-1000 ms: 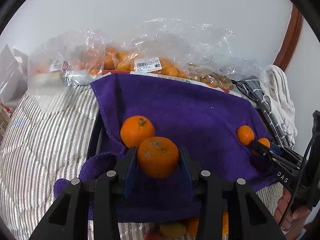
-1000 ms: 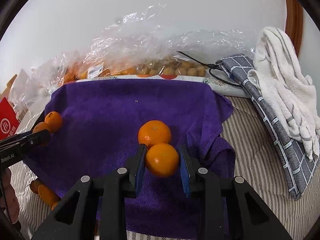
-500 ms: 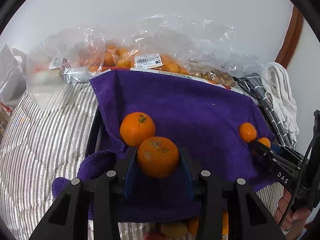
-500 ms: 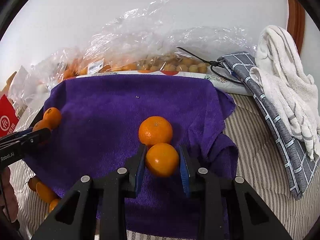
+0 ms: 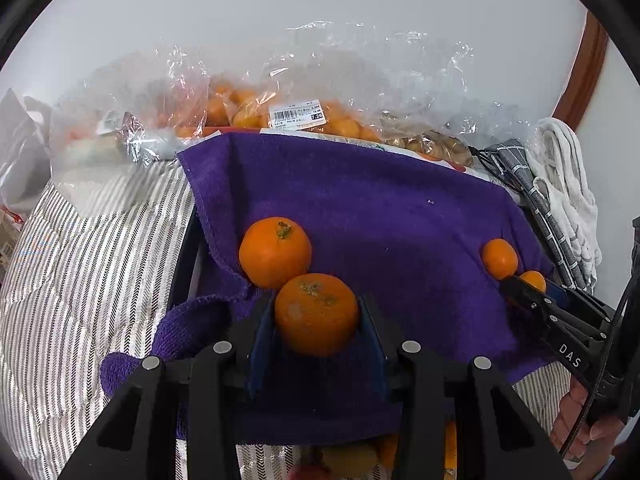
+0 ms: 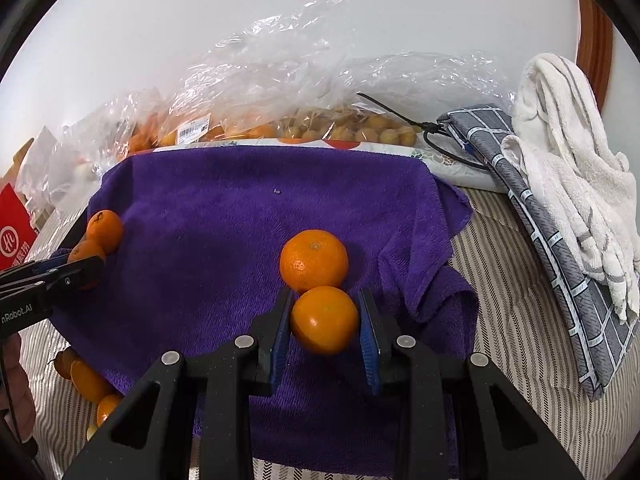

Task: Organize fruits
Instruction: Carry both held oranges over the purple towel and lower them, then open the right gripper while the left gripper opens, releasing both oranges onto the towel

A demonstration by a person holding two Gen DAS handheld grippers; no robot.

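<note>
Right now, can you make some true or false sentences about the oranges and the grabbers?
1. Each gripper holds an orange. True: left gripper and right gripper each clamp one.
2. The towel under the fruit is green. False: it is purple.
3. Another orange lies just past the right gripper's orange. True.
4. The plastic bags at the back are empty. False: they hold fruit.

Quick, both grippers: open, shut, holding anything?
Left gripper: shut on an orange.
Right gripper: shut on a smaller orange.
</note>
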